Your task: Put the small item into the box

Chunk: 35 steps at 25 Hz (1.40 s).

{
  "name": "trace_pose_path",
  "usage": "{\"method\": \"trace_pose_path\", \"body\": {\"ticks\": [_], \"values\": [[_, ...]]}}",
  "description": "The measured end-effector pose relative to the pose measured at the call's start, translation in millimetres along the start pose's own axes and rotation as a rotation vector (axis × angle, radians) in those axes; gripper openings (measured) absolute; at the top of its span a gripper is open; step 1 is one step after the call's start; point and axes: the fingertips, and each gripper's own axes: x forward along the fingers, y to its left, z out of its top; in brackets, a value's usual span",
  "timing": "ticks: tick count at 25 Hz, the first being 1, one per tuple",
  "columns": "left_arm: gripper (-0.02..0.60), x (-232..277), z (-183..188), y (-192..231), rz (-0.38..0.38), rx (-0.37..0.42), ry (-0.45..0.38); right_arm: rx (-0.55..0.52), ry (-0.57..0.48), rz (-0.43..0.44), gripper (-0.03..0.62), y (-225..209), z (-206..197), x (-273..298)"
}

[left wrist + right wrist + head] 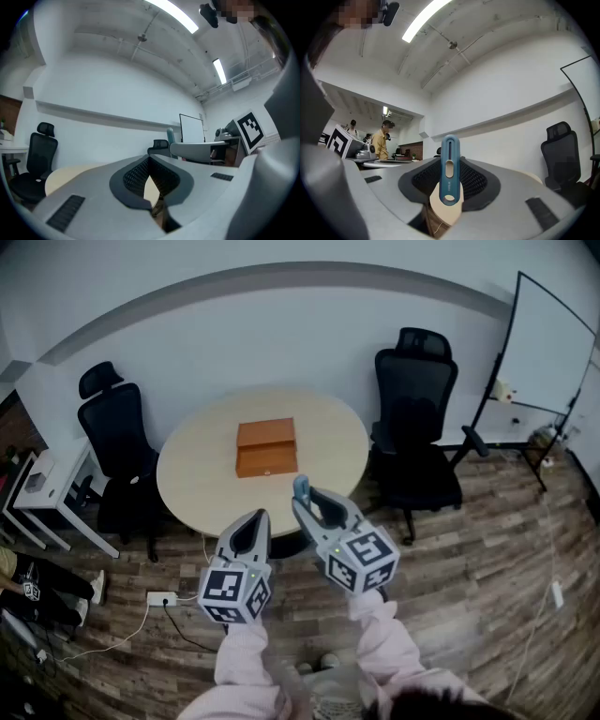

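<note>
**Fig. 1. Carrying the item toward the box.** Both grippers are held level on the near side of the round table [187, 486], well apart from it. The right gripper [307, 504] has its fingers [477, 182] clamped on the item [450, 169]. This is a slim blue piece with a long slot near its top and a round hole near its bottom. It stands upright, gripped across its lower part, and most of its length projects past the fingertips. The left gripper [259, 519] is just left of the right one. Its fingers [135, 177] are together with nothing between them.

The box [266, 448] is brown and wooden and sits near the middle of the table, farther off than both grippers. Its lid appears to be down, so it would probably have to be lifted before the item can go in. The empty left gripper seems the one to do that.

*Handling.* The item looks like hard moulded plastic, so it is likely light, stiff and not fragile. Its faces look smooth. With a hold this low on the body, it could pivot or slide between the pads if knocked against the box rim. The two flat faces offer the surest purchase, and a hold nearer mid-length would probably resist tilting better. Light pressure should be enough. Whether any part of it slides or folds cannot be told.

Two black chairs [414, 418] stand at the far left and far right of the table.
</note>
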Motion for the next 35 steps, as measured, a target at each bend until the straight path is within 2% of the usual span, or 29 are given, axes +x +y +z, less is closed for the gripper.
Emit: {"method": "trace_pose_path", "body": {"ticks": [11, 19, 27, 35], "values": [[0.015, 17.9, -0.3, -5.2, 0.004, 0.001, 0.001, 0.024, 0.009, 0.012, 0.129, -15.3, 0.9, 2.4], [0.015, 15.2, -4.3, -8.9, 0.063, -0.006, 0.000, 0.065, 0.014, 0.045, 0.129, -27.2, -5.5, -0.6], [0.015, 21.0, -19.0, 0.8, 0.105, -0.043, 0.022, 0.086, 0.048, 0.083, 0.130, -34.8, -21.6, 12.1], [0.015, 41.2, -25.6, 18.5, 0.106, -0.042, 0.043, 0.111, 0.068, 0.082, 0.130, -47.3, -31.9, 36.7]]}}
